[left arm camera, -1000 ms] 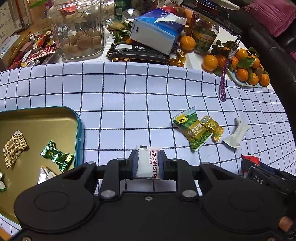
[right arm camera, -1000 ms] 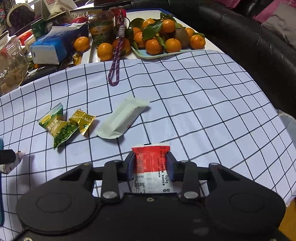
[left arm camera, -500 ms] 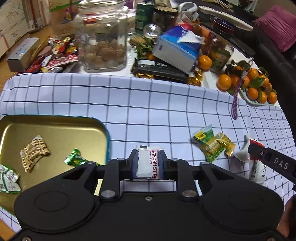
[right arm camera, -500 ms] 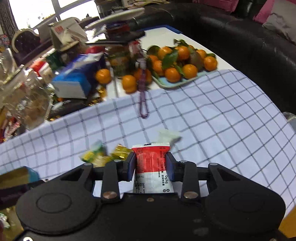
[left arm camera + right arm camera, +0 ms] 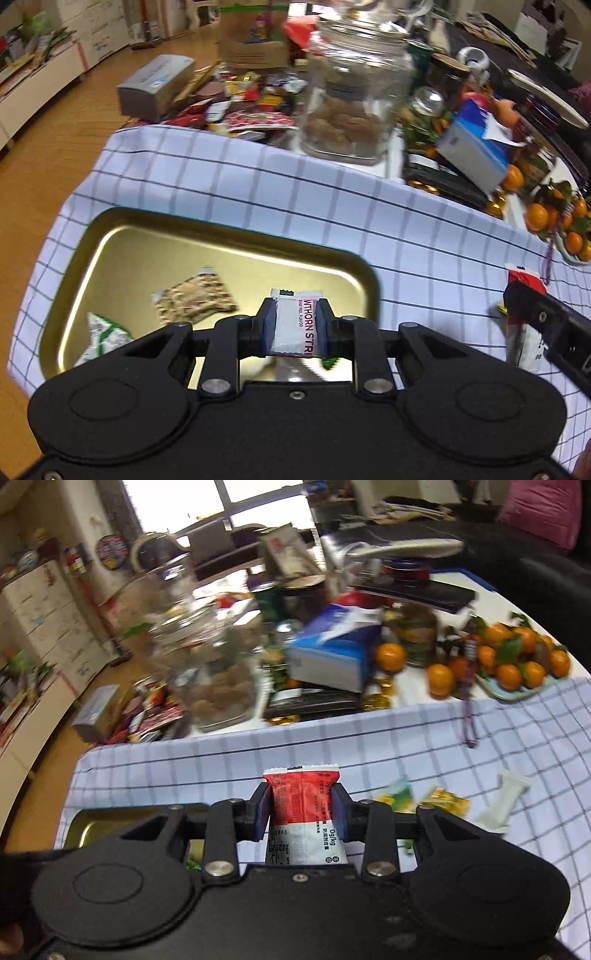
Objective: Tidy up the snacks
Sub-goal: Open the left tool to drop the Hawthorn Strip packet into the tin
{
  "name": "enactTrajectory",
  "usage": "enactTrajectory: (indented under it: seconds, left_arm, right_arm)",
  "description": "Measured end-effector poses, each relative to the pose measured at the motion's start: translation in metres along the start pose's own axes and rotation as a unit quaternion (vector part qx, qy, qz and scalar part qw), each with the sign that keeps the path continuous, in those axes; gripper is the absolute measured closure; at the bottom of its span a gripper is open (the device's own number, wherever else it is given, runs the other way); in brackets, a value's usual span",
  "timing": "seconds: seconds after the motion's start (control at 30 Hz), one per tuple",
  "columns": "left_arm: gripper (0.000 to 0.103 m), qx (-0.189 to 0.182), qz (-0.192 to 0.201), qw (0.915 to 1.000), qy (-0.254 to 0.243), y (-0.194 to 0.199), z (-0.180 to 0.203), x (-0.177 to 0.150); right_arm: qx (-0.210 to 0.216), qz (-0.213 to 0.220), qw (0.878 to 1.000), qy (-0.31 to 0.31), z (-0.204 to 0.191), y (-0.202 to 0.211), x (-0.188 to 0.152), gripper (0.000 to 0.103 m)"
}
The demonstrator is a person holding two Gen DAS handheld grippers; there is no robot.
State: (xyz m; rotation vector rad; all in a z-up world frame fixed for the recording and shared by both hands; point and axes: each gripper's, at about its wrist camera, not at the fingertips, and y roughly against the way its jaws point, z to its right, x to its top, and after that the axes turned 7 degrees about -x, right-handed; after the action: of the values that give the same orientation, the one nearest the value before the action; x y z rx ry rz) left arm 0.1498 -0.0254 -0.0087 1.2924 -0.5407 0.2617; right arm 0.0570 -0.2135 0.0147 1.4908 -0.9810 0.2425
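Over the gold tray [image 5: 122,236], left tongs [image 5: 294,325] pinch a white pack [image 5: 295,323]; 2 packs lie inside. Right tongs [image 5: 301,810] pinch a red/white pack [image 5: 301,794] above the checked cloth [image 5: 369,746], w/ 3 more snacks near right.

Two wrist fisheyes looking down along their grippers' fingers

The left view is tilting steeply over the gold tray [image 5: 110,236]; the right is facing flatter, across the checked cloth [image 5: 369,746]. Both are sharing tray, cloth and glass jar [image 5: 354,92].

Cloth [image 5: 424,251] open by tray [image 5: 365,266]; jar [image 5: 354,92] blocks rear.
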Motion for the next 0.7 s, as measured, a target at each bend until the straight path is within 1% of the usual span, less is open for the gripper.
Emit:
enactTrajectory:
  seconds: [0.13,0.23,0.33,0.53,0.7]
  left_arm:
    - [0.073,0.014,0.004,0.9997,0.022,0.004,-0.026,0.0]
    - [0.073,0.016,0.008,0.9991,0.037,0.008,-0.04,0.002]
    - [0.073,0.018,0.013,0.9981,0.057,0.012,-0.054,0.004]
    - [0.073,0.027,0.018,0.9927,0.117,0.015,-0.081,0.009]
    - [0.072,0.045,0.031,0.9893,0.135,0.017,-0.091,0.011]
  right_arm:
    - [0.031,-0.002,0.999,0.04,-0.027,-0.001,-0.011,0.067]
    - [0.054,-0.008,0.997,0.06,-0.041,-0.001,-0.021,0.067]
    - [0.065,-0.008,0.995,0.076,-0.051,-0.001,-0.028,0.067]
    - [0.079,-0.017,0.994,0.079,-0.056,-0.003,-0.031,0.067]
    - [0.088,-0.023,0.993,0.07,-0.063,-0.007,-0.03,0.066]
